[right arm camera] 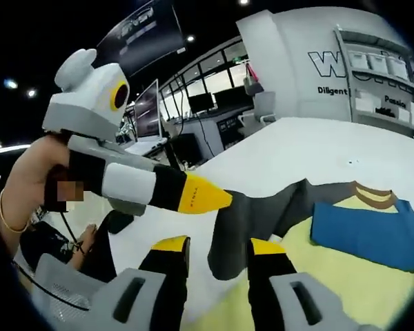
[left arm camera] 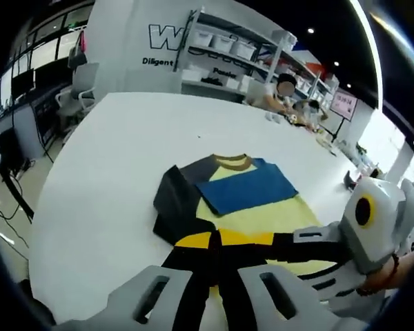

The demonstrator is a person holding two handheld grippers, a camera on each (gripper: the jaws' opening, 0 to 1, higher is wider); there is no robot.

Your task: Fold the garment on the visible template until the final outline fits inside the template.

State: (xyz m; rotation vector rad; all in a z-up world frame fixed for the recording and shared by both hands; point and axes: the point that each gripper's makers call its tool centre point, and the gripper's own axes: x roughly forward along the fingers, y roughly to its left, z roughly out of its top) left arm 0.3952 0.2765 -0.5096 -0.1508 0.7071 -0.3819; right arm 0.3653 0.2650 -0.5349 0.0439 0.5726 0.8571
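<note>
The garment (left arm camera: 224,200) is lying on the white table (left arm camera: 117,158), near its close edge: a soft shirt with a pale yellow body, a brown-trimmed collar on the far side, a dark grey sleeve (left arm camera: 176,207) spreading to the left, and a flat blue rectangle (left arm camera: 247,186) resting over its chest. In the right gripper view the same grey sleeve (right arm camera: 262,217) is rising in a limp fold off the tabletop, with the blue rectangle (right arm camera: 369,234) to its right. The left gripper (left arm camera: 205,276) is hovering low over the near hem, its black, yellow-tipped jaws spread apart with cloth showing between them; whether they are touching it cannot be told. The right gripper (right arm camera: 217,256) is likewise standing released, jaws parted just before the sleeve's edge. The left gripper (right arm camera: 193,194) is also reaching in from the left there, a bare hand (right arm camera: 38,172) with a thin bracelet gripping its grey handle. Shelves (left arm camera: 241,52) of white bins are lining the far wall.
</note>
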